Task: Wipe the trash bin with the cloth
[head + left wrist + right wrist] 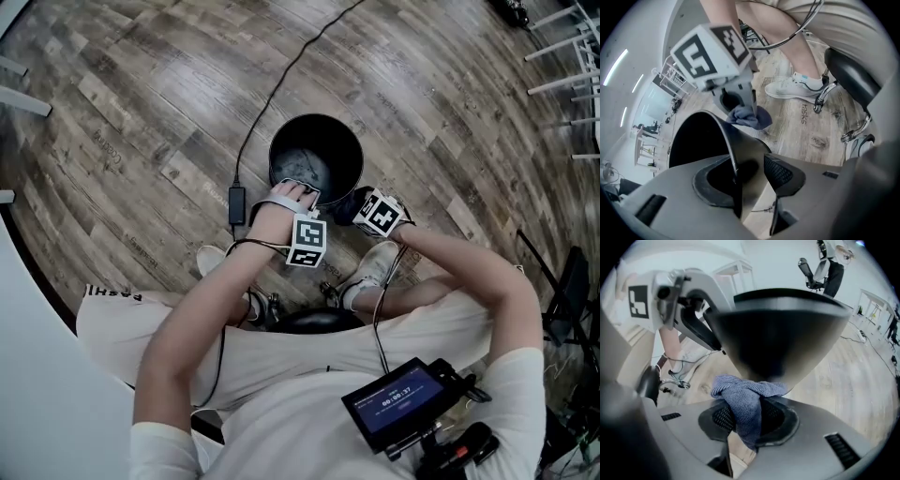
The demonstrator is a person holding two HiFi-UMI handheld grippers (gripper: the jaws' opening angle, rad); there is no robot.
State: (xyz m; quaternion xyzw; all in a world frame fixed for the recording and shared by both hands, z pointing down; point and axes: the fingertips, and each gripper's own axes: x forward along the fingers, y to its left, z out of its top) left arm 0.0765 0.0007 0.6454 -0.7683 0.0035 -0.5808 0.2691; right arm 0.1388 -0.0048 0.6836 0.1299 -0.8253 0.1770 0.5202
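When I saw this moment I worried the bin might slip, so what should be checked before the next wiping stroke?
1. Cloth clamped in the right claw: ok, both pads pinch it.
2. Cloth against the trash bin: cannot tell; it looks to meet the outer wall, but contact is unclear.
3. Left claw steadying the bin: not ok; the wall stands between its jaws, but the pads look unclamped.
4. Bin upright: ok in the head view.
5. Cable clear of the bin: ok, it runs close beside it on the floor, apart.
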